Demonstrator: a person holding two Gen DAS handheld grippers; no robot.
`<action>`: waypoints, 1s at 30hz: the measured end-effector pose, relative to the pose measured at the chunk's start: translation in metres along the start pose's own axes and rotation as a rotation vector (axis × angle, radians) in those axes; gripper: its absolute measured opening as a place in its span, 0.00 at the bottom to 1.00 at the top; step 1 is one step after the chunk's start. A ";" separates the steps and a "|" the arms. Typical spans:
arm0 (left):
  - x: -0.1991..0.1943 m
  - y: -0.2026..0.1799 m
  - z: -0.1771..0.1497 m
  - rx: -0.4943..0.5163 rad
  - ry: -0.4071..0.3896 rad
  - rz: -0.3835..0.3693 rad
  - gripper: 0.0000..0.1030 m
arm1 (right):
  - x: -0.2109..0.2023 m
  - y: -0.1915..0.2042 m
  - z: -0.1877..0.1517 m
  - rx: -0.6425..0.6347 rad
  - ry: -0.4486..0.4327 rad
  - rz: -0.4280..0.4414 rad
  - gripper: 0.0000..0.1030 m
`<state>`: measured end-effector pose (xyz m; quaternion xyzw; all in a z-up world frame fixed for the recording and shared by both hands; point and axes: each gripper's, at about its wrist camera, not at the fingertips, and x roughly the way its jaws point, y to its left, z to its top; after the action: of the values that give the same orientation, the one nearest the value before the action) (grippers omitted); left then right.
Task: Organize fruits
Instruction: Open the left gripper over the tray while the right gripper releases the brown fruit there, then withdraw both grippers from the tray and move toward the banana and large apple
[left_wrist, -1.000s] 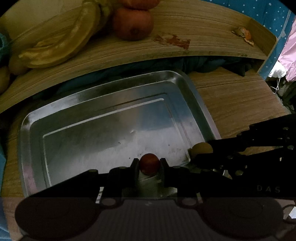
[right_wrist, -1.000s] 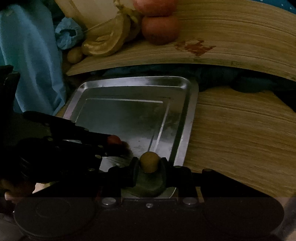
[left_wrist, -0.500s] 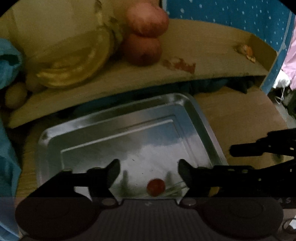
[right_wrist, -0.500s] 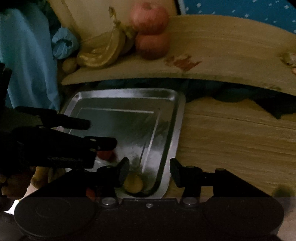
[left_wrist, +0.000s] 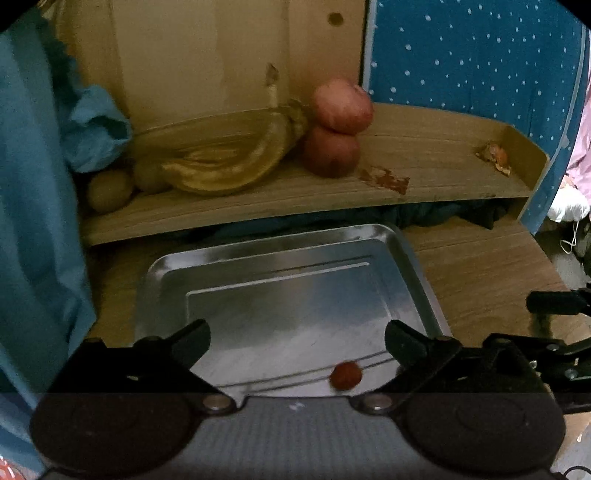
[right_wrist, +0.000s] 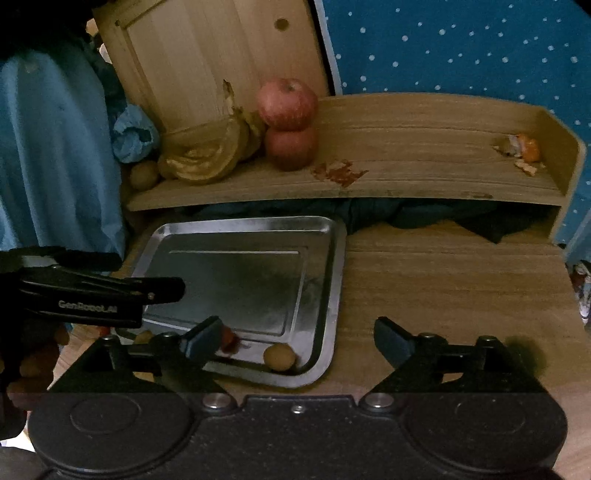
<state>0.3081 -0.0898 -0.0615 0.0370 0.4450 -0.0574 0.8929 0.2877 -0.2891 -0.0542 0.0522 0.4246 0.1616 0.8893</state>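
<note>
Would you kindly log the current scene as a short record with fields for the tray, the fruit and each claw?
tray: metal tray on the wooden desk
in tray: small red fruit and small tan fruit, both near the front edge
shelf: bananas, two stacked apples, a small brown fruit
left claw: open, empty, above the tray's front
right claw: open, empty
other: peel scraps at the shelf's right end
</note>
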 end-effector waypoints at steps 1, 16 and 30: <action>-0.005 0.003 -0.003 -0.005 -0.003 0.000 1.00 | -0.002 0.003 -0.002 0.001 -0.003 -0.006 0.89; -0.049 0.043 -0.055 0.008 0.035 -0.007 1.00 | -0.033 0.037 -0.050 0.048 -0.009 -0.087 0.97; -0.067 0.062 -0.106 0.056 0.086 -0.048 1.00 | -0.038 0.074 -0.104 0.093 0.064 -0.129 0.99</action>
<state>0.1922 -0.0116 -0.0707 0.0538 0.4818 -0.0897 0.8700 0.1673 -0.2362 -0.0748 0.0608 0.4626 0.0856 0.8803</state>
